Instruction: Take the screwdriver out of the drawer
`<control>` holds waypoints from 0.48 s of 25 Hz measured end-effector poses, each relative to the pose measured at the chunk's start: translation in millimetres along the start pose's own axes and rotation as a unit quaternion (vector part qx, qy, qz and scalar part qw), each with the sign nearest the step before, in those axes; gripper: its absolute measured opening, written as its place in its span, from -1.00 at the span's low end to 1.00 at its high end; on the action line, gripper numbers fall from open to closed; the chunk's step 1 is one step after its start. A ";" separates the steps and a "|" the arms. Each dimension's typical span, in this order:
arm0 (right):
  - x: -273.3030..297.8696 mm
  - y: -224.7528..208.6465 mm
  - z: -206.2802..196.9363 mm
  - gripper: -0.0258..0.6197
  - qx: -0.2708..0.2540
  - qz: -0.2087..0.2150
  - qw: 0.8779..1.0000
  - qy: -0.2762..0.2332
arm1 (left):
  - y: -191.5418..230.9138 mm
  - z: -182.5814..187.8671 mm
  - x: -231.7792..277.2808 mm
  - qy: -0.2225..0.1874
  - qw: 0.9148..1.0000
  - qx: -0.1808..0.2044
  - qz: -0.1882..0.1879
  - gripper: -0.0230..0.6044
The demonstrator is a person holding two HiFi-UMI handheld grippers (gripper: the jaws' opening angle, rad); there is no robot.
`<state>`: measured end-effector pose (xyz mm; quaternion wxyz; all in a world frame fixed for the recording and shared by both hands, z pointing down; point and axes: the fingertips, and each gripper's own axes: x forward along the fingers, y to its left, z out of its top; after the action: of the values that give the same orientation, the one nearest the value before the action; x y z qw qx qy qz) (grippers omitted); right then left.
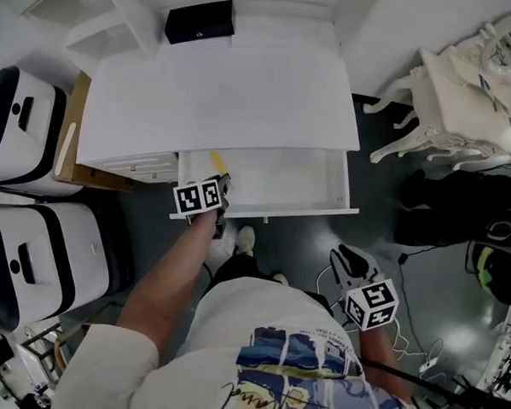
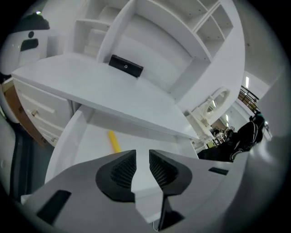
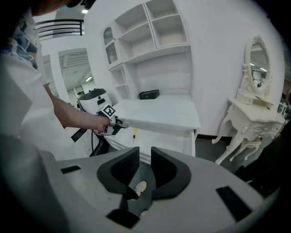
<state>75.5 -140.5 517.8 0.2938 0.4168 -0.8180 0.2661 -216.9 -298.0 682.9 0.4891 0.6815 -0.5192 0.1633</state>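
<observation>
Head view: open drawer (image 1: 324, 194) under table (image 1: 244, 96); slim yellow-handled screwdriver (image 1: 217, 162) lying inside, at drawer's left end; left claw (image 1: 223, 192) at drawer's front lip, seemingly poised to reach in.
Left gripper view: narrowly parted, empty.
Right gripper view: right claw (image 3: 145, 166) narrowly parted, empty, well back from drawer.

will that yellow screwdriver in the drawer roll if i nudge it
Probably: the screwdriver looks round-handled and lies loose on the smooth drawer floor. It seems slim and rigid, likely light, so the ridged pads should hold it.
</observation>
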 end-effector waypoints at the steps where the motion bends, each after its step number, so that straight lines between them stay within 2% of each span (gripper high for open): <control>1: 1.2 -1.1 0.7 -0.62 0.007 -0.007 1.000 0.003 | 8.5 1.2 8.6 0.006 1.000 -0.013 0.005 -0.67; 6: 0.1 -3.4 -1.8 -0.62 0.038 -0.036 0.998 0.019 | 38.8 -3.5 45.4 0.046 0.997 -0.050 0.033 -0.60; 12: -1.5 -4.2 -10.2 -0.62 0.068 -0.061 0.995 0.035 | 58.3 -12.4 75.7 0.075 0.994 -0.063 0.057 -0.58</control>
<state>82.4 -134.9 524.5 0.3091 0.4750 -0.7604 0.3174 -233.1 -328.1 773.0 0.5585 0.6043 -0.5286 0.2087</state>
